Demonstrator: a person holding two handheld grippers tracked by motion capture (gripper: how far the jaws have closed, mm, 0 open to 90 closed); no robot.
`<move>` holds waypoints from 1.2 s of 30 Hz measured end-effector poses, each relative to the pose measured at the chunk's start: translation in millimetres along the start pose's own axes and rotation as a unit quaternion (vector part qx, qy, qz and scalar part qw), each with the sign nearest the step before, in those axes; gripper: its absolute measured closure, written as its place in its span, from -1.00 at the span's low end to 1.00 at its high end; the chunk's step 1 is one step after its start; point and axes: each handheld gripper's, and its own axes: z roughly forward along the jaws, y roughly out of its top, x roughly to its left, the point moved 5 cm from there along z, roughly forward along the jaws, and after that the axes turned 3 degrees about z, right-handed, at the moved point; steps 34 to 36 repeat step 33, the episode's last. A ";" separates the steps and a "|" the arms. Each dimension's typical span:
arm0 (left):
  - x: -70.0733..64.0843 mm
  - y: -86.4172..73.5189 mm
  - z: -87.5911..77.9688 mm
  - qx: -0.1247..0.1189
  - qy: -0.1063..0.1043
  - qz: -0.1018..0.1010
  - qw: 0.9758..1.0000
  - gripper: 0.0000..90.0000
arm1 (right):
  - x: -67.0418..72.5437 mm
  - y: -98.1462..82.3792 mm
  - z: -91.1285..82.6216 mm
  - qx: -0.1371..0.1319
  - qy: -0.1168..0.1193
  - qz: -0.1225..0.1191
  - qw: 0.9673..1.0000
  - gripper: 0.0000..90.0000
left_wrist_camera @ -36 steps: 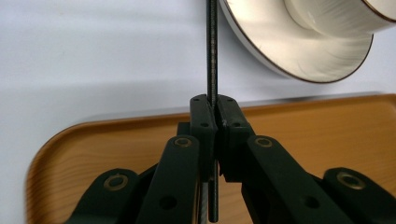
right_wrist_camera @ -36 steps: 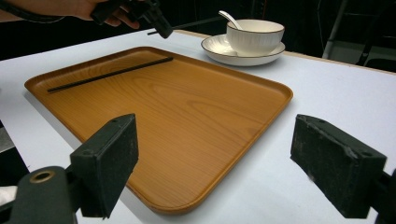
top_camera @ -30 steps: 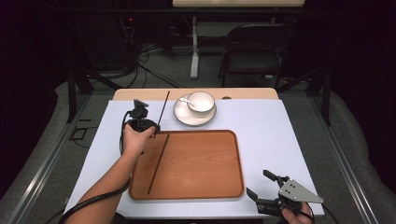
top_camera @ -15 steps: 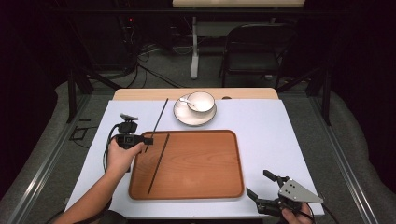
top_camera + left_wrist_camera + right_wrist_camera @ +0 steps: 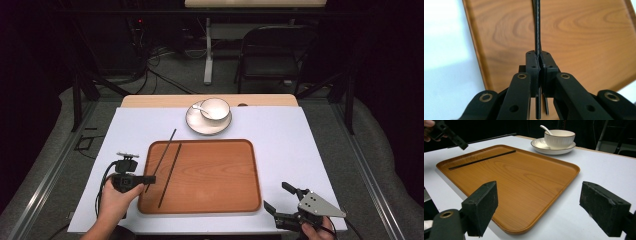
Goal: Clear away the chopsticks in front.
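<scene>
The left gripper was clamped on one black chopstick above the wooden tray. A second chopstick lay flat on the tray just beyond it. The right gripper rested with jaws spread wide beside the tray's near corner.

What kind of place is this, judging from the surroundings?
Probably a lab or recording studio, not a dining room. The white table stands between dark curtains, cables trail over the floor behind it, and a folding chair stands there. The wooden tray and bowl look staged.
</scene>
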 end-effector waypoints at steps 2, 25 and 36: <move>0.2 -7.7 2.1 0.011 0.002 -0.003 1.000 0.92 | 0.0 0.0 0.0 0.000 -0.001 0.001 1.000 -0.68; 10.9 -21.4 16.6 0.027 0.017 -0.018 0.999 0.79 | -0.4 0.3 -0.5 -0.003 -0.002 -0.002 1.000 -0.68; 7.5 -19.3 7.2 -0.025 0.003 -0.010 1.000 0.50 | -0.3 0.1 -0.8 -0.003 -0.003 0.000 1.000 -0.68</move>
